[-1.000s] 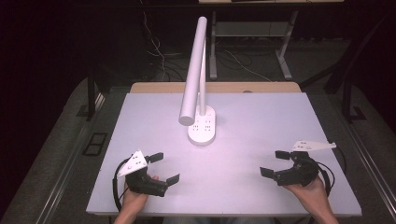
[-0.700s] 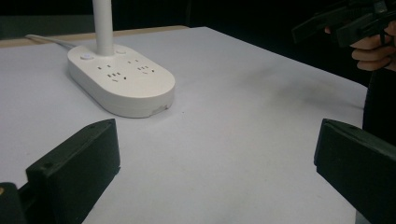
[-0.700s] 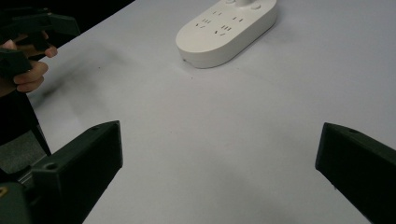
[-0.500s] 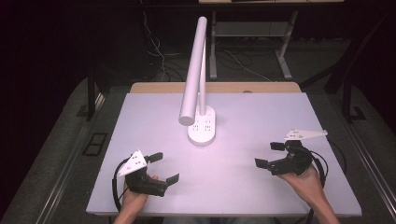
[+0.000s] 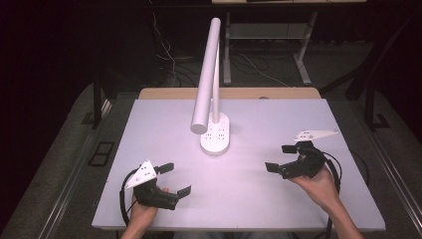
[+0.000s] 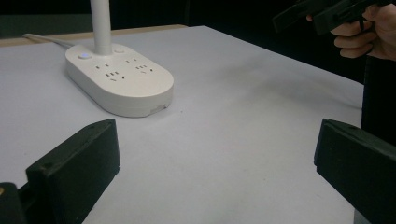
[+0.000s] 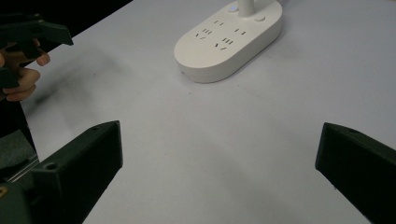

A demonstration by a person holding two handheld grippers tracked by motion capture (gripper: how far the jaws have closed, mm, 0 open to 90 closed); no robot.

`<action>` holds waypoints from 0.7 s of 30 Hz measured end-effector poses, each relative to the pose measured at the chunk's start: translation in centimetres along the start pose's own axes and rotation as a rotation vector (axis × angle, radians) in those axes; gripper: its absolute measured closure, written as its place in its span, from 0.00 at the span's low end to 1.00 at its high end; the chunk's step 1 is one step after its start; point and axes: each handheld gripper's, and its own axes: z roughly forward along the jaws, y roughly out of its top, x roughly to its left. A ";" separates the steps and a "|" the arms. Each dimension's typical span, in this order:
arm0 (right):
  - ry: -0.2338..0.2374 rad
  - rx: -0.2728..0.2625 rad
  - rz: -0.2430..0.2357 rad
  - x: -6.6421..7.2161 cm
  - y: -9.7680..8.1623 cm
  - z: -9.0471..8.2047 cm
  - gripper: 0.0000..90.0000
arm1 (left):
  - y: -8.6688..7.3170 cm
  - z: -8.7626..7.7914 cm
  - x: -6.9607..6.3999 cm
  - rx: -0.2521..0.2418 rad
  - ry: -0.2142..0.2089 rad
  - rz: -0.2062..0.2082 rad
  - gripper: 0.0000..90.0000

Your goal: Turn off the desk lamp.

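The white table (image 5: 278,209) spreads wide under both hands, bare around the grippers. Ahead of both grippers, between them and well beyond their tips, stands the desk lamp (image 5: 205,84): a long white tube head slanting up and away on a slimmer white post, all matte white. Its base (image 5: 215,133) is a flat oval slab with rounded edges, doubling as a power strip. In the left gripper view the base (image 6: 119,81) sits ahead and to the left of the jaws, showing two groups of dark socket slots, a small round button with a bluish tint near the post and a second plain one beside it; a pale cord trails off behind it. In the right gripper view the same base (image 7: 229,39) lies ahead, just left of centre, sockets facing the camera.

The right gripper (image 5: 279,158) is held up off the table, jaws spread wide with nothing between them, pointing toward the left gripper's side. The left gripper (image 5: 173,178) sits low near the table's near edge, though whether it actually rests on the surface is hard to say; its jaws gape too, empty, aimed toward the lamp base and the right hand.
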 end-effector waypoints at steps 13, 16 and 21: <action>0.006 0.024 -0.014 -0.2 2.3 1.6 0.01 | 0.0 0.0 0.2 -0.001 0.000 -0.005 0.00; 0.003 0.022 -0.023 -0.3 2.9 1.9 0.01 | 0.0 0.0 0.2 0.000 -0.001 -0.004 0.00; 0.003 0.030 -0.035 -0.5 4.1 2.8 0.01 | 0.0 0.1 0.2 -0.001 -0.007 -0.005 0.00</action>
